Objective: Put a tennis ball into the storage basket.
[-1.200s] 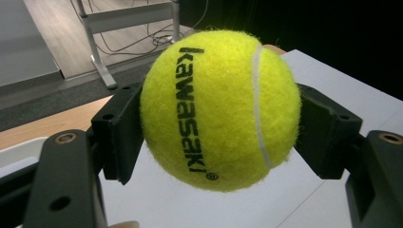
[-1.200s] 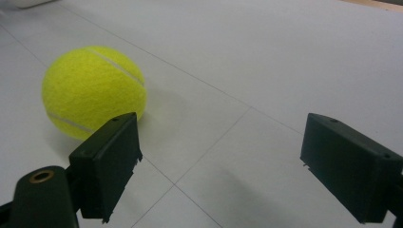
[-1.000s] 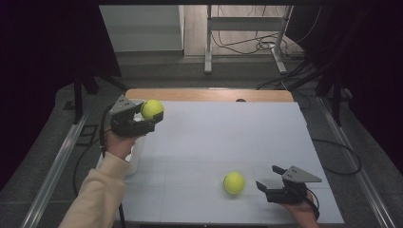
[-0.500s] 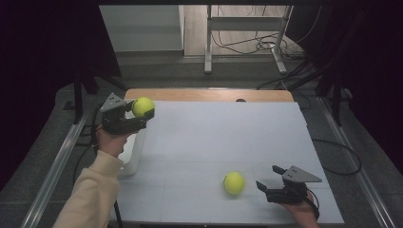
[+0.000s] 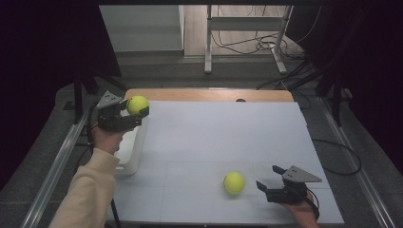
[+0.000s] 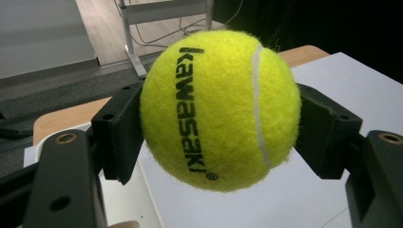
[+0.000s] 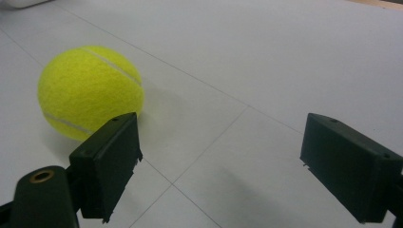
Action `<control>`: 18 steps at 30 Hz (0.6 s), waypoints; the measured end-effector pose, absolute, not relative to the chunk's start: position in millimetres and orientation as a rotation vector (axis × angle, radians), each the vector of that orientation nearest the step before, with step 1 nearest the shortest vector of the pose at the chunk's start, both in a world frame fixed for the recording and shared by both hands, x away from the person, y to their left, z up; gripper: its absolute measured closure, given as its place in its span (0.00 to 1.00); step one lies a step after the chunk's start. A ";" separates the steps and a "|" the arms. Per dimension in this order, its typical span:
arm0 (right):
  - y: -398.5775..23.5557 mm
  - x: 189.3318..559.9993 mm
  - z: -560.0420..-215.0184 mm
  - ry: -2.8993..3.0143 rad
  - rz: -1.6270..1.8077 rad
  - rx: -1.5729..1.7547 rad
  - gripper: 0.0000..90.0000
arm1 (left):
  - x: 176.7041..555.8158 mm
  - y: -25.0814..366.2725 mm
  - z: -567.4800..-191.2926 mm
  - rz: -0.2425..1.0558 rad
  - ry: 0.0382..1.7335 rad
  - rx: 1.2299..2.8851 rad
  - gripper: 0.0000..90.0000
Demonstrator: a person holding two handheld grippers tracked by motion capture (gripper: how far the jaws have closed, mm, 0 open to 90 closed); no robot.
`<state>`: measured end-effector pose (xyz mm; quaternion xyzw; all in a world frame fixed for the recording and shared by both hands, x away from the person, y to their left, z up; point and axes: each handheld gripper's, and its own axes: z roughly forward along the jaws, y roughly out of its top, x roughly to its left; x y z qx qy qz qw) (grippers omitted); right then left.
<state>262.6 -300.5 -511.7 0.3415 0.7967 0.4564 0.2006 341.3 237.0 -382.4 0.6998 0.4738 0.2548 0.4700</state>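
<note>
My left gripper (image 5: 136, 109) is shut on a yellow tennis ball (image 5: 137, 104) and holds it in the air over the left edge of the table, above a white bin (image 5: 132, 148). In the left gripper view the ball (image 6: 219, 110) sits squeezed between both black jaws, its printed lettering facing the camera. A second tennis ball (image 5: 234, 183) lies on the white table (image 5: 218, 137) near the front. My right gripper (image 5: 264, 188) rests just right of it, open, with nothing between its jaws. The right gripper view has this ball (image 7: 89, 92) ahead, left of the left jaw.
The white bin stands at the table's left edge under the left hand. A wooden strip (image 5: 204, 95) runs along the far edge of the table. Metal rails (image 5: 57, 164) flank both sides, and a metal stand with cables (image 5: 244, 42) sits on the floor behind.
My left gripper has carried its ball leftward, from over the white table surface to above the bin at the left edge. The right gripper and the ball on the table stayed put.
</note>
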 end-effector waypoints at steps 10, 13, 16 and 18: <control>-300.8 262.7 -511.8 2.226 1.274 0.957 0.15 | 349.2 247.3 -388.4 0.630 1.216 1.701 0.30; -300.5 262.5 -511.9 2.228 1.272 0.956 0.16 | 351.6 249.6 -390.2 0.634 1.229 1.702 0.30; -300.7 262.4 -511.8 2.227 1.271 0.957 0.16 | 354.3 252.8 -392.0 0.638 1.247 1.701 0.30; -300.8 262.5 -511.9 2.227 1.272 0.958 0.16 | 355.5 254.1 -392.7 0.640 1.254 1.701 0.30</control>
